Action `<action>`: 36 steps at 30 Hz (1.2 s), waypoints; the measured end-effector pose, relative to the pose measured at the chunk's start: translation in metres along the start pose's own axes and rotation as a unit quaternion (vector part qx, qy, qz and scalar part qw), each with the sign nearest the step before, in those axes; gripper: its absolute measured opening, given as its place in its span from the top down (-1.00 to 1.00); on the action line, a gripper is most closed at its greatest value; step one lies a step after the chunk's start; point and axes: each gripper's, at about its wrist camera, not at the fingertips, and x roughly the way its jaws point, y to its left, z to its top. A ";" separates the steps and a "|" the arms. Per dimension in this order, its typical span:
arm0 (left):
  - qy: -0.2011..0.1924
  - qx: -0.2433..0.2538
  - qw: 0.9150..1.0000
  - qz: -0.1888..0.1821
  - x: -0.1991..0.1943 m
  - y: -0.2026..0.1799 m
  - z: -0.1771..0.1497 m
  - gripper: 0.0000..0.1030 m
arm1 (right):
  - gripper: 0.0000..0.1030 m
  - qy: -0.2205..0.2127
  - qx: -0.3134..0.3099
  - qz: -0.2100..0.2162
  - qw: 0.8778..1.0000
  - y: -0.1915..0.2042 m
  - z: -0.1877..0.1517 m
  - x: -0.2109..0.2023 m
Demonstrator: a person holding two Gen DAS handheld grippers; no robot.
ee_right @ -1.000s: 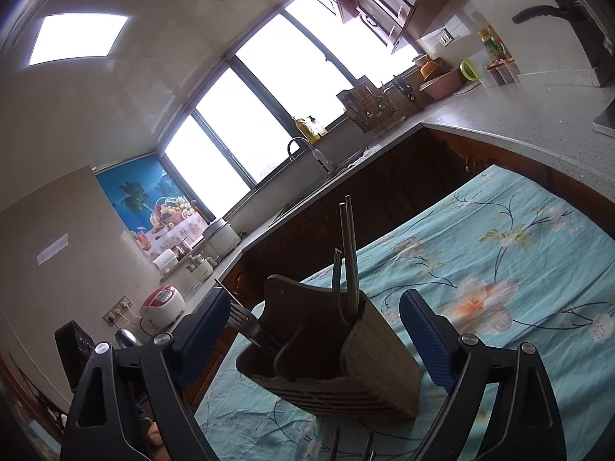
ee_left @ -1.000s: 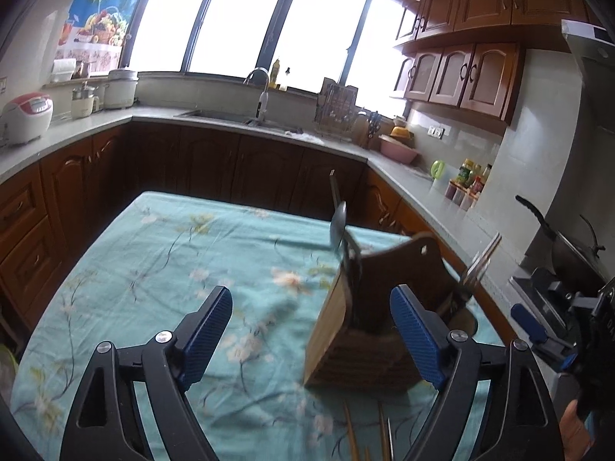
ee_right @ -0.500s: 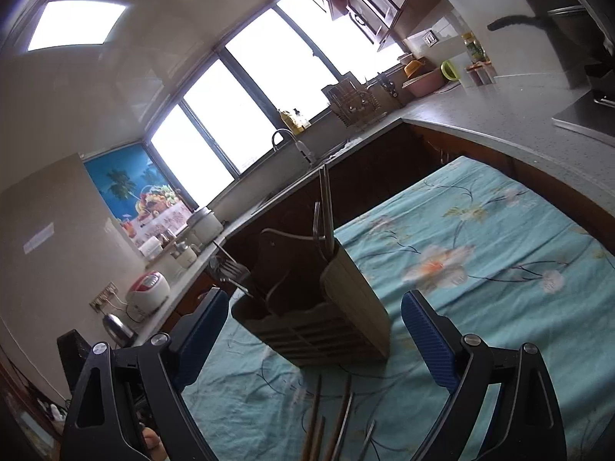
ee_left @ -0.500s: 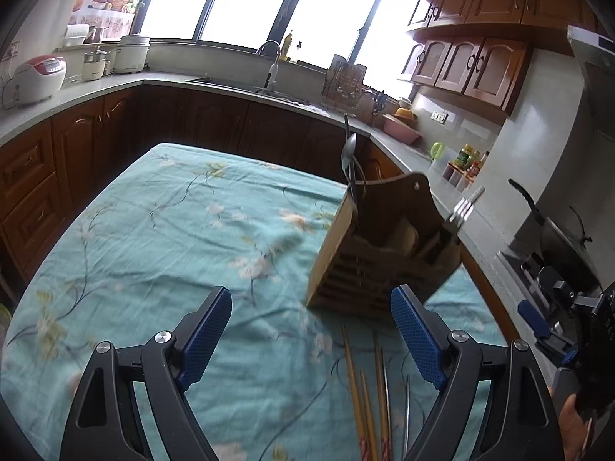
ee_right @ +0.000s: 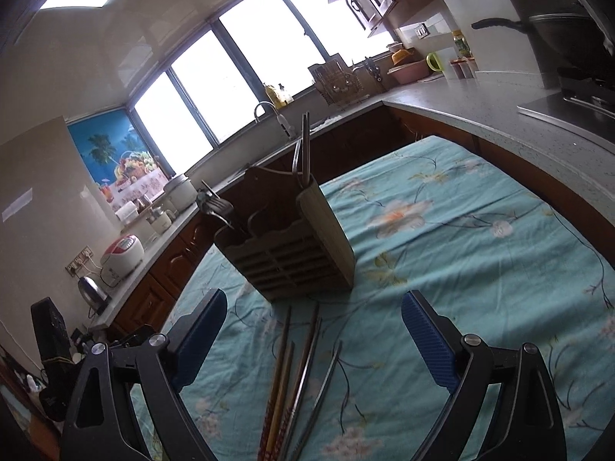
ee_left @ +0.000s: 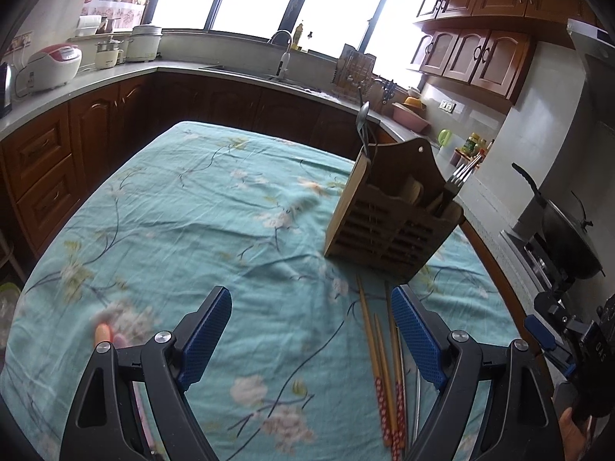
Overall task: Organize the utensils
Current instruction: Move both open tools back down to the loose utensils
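A wooden utensil holder point(ee_left: 392, 217) stands on the teal flowered tablecloth point(ee_left: 200, 207), holding a spoon point(ee_left: 362, 118) and forks point(ee_left: 463, 172). It also shows in the right wrist view point(ee_right: 292, 246) with upright metal utensils point(ee_right: 304, 150). Several wooden and metal chopsticks point(ee_left: 384, 368) lie on the cloth in front of it, also in the right wrist view point(ee_right: 296, 376). My left gripper point(ee_left: 312, 340) is open and empty, above the cloth left of the chopsticks. My right gripper point(ee_right: 313, 340) is open and empty, over the chopsticks.
An orange and pink object point(ee_left: 105, 336) lies on the cloth by my left finger. Dark wood cabinets and a grey counter point(ee_left: 96, 80) ring the table, with rice cookers point(ee_left: 50, 65), a sink tap point(ee_left: 282, 57) and a wok point(ee_left: 565, 230) on the stove.
Both grippers have drawn back and tilted downward from the holder. The chopsticks on the cloth have come into view in front of it. Both stay open.
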 end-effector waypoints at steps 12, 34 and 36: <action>0.003 0.021 1.000 0.022 -0.011 0.000 -0.016 -0.66 | -0.82 0.015 -0.055 -0.039 0.998 0.017 -0.027 -0.009; 0.074 0.048 0.996 0.033 0.045 -0.008 -0.001 -0.65 | -0.81 0.087 -0.092 -0.072 0.989 0.020 -0.047 0.029; 0.081 0.059 0.994 0.037 0.055 -0.014 0.004 -0.65 | -0.80 0.095 -0.096 -0.072 0.988 0.022 -0.048 0.035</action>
